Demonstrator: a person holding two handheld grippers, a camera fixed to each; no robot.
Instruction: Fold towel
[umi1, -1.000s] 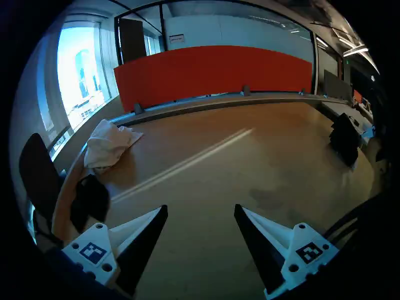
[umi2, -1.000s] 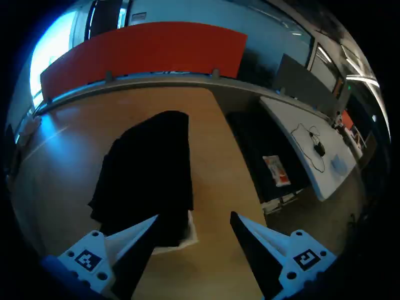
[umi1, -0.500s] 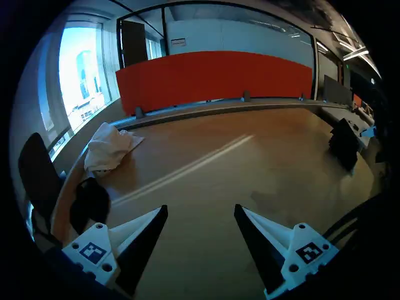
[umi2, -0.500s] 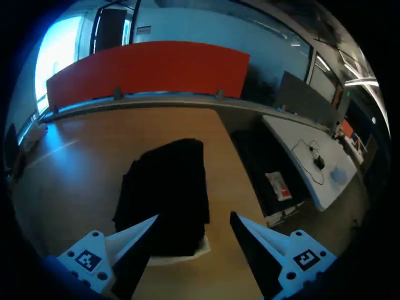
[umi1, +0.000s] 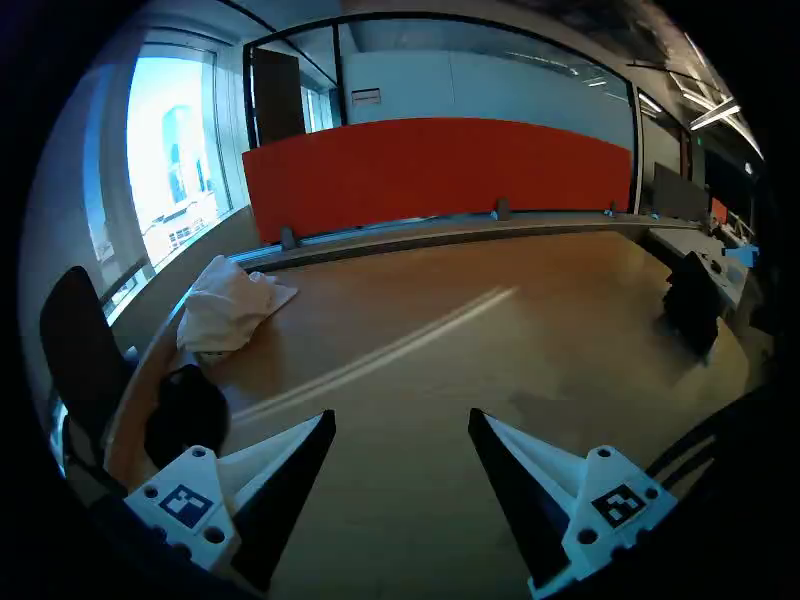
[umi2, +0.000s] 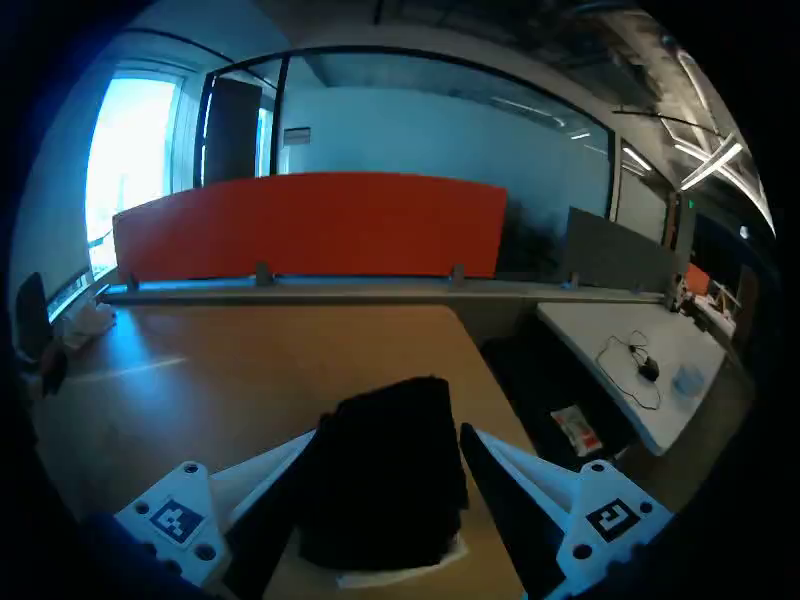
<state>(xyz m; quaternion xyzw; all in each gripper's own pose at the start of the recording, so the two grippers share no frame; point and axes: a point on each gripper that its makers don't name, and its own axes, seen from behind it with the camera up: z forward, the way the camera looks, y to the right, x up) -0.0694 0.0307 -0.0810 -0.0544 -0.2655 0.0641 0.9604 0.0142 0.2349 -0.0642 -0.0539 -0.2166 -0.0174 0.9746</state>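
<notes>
The black towel (umi2: 385, 490) looks folded, lying on the desk (umi2: 230, 370) near its edge. Your right hand-held gripper (umi2: 388, 432) hangs spread over it, left hand-held gripper (umi1: 401, 414) spread, empty. Crumpled white towel (umi1: 228, 305) far off looks unfolded.

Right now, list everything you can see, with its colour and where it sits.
Table: one, brown wood, under everything.
White towel: one, white, crumpled at the table's far left edge.
Black stack: one, black, folded cloth near the table's right edge.
White piece: one, white, peeking out under the black stack.
Black bundle: one, black, at the table's left edge, nearer than the white towel.
Chair: one, dark, beyond the left edge.
Partition: one, red, along the table's far side.
Desk: one, white, right of the table.
Left gripper: one, white, open, over bare table.
Right gripper: one, white, open, at the black stack.
</notes>
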